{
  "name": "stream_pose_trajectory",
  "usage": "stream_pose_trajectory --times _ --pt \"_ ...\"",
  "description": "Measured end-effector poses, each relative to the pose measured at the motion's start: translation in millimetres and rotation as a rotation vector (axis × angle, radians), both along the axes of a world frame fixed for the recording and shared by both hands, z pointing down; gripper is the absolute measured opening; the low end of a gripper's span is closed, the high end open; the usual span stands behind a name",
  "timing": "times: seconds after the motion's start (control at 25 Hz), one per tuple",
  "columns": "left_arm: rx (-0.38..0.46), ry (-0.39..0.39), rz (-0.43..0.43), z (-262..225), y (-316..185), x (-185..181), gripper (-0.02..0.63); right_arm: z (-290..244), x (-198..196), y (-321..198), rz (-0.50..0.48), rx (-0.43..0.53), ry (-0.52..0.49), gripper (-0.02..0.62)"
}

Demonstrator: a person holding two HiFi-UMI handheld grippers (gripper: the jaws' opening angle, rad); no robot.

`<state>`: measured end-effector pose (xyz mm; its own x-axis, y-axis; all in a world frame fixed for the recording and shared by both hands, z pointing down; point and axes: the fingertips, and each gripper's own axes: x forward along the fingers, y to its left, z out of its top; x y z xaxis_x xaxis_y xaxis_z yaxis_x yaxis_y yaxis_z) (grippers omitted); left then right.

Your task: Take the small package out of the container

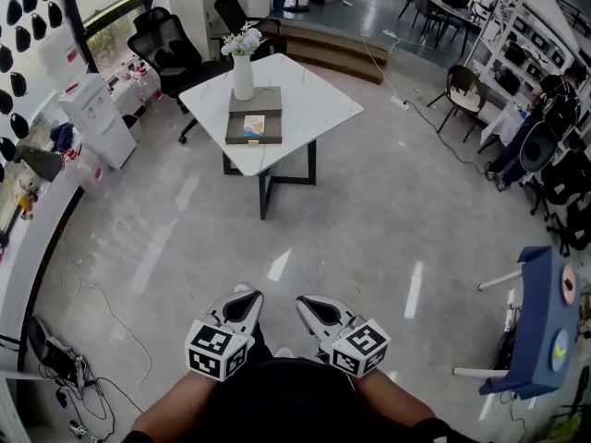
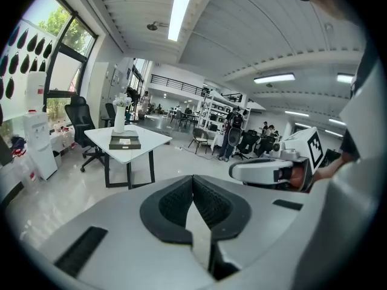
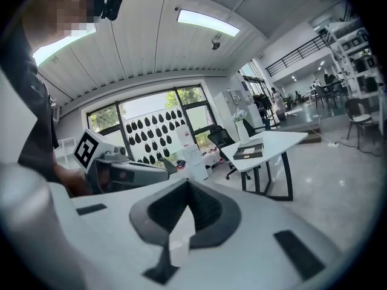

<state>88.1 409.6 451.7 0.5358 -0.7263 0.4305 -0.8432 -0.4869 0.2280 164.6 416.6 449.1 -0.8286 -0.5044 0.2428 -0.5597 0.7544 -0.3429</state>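
Left tool [image 1: 244,299] and right tool [image 1: 310,305] hang near the body, both closed and empty, because the small package [image 1: 254,126] lies in the container [image 1: 255,101] on the far tabletop [image 1: 314,109].

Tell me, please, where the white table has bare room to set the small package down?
The widest bare patch of the table lies right of the container, toward the right corner. A smaller one lies left of the vase. The middle is crowded: vase directly behind container, a thin strip at the near corner.
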Motion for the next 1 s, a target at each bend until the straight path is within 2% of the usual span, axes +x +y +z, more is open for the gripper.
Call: stream_pose_trajectory --times 0.16,0.4,0.76,1.0 --pt "0.035 -0.008 0.032 -4 -34 -5 0.002 2 -4 -31 0.020 -0.008 0.012 -0.006" --pt "0.038 0.012 0.038 -4 -107 -29 0.002 3 -28 -94 0.028 0.000 0.053 -0.006" --pt "0.076 0.031 0.056 -22 -227 -85 0.002 -5 -80 -208 0.057 0.011 0.088 -0.006" --pt "0.099 0.038 0.048 -24 -297 -134 0.002 -6 -123 -273 0.066 0.041 0.107 -0.006"
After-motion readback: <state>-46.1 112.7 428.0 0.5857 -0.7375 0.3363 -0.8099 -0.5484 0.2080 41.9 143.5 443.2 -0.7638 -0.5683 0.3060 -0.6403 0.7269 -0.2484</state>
